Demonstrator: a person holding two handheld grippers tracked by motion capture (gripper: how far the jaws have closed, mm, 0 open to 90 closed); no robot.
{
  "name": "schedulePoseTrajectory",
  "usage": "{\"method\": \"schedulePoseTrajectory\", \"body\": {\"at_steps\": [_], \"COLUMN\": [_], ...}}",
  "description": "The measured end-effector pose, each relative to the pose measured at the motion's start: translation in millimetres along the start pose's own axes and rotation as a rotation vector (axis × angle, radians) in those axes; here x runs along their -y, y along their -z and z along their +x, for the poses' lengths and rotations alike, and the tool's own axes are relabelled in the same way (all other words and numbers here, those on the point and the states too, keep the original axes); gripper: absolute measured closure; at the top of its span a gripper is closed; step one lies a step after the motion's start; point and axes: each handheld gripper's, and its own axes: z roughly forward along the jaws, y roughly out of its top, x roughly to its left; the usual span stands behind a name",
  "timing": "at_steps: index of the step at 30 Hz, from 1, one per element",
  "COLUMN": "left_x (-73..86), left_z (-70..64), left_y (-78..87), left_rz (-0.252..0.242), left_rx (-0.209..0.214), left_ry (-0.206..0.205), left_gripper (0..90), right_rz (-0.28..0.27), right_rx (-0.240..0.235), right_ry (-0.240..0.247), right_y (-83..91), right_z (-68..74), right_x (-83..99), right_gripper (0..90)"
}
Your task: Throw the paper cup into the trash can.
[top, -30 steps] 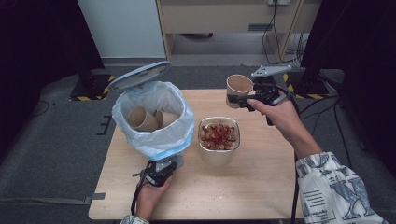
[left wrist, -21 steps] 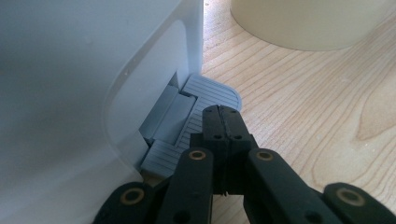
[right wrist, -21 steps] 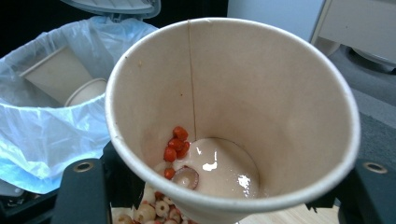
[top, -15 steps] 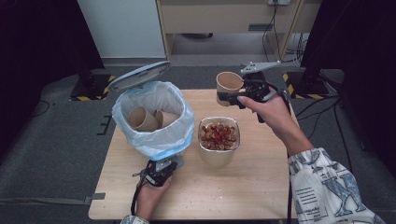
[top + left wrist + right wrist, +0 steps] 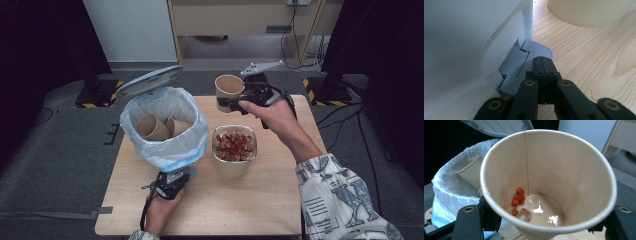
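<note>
paper cup (image 5: 229, 90) hangs in the air above the far edge of the wooden table (image 5: 280, 200), clamped across its lower wall by the right gripper (image 5: 235, 100), between the pedal bin (image 5: 165, 125) and the person's right hand (image 5: 270, 112). in the right gripper view the paper cup tips toward the camera, its mouth facing up and back along the jaws, its long axis leaning off upright; a few red berries (image 5: 518, 197) and a wet smear sit in its base. the left gripper (image 5: 543, 65), jaws pressed together on nothing, bears down on the grey pedal (image 5: 534, 52) at the bin's foot, and the lid (image 5: 149, 81) stands raised. two more paper cups (image 5: 152, 127) already lie in the white liner. a beige tub of berries and nuts (image 5: 234, 146) sits just beside the bin. judging from this, the step in hand looks like carrying the used cup to the bin; the next move probably calls for swinging it left over the open mouth, perhaps tipping leftovers first, then releasing, while the pedal is kept down.
</note>
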Motion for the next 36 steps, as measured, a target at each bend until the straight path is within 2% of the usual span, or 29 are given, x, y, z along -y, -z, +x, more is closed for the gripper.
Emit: {"method": "schedulePoseTrajectory", "body": {"at_steps": [17, 30, 36], "left_x": [0.2, 0.2, 0.3], "left_z": [0.5, 0.1, 0.5], "left_y": [0.0, 0.0, 0.0], "left_rz": [-0.001, -0.001, -0.002], "left_rx": [0.003, 0.001, 0.003], "left_ry": [0.0, 0.0, 0.0], "left_gripper": [89.6, 89.6, 89.6], "right_rz": [-0.004, -0.002, 0.007], "right_rx": [-0.075, -0.103, -0.104], "right_ry": [0.012, 0.031, 0.029], "right_y": [-39.5, -58.9, -68.6], "right_z": [28.1, 46.1, 49.4], "right_x": [-14.1, -17.8, -17.7], "right_gripper": [30.7, 30.4, 30.3]}}
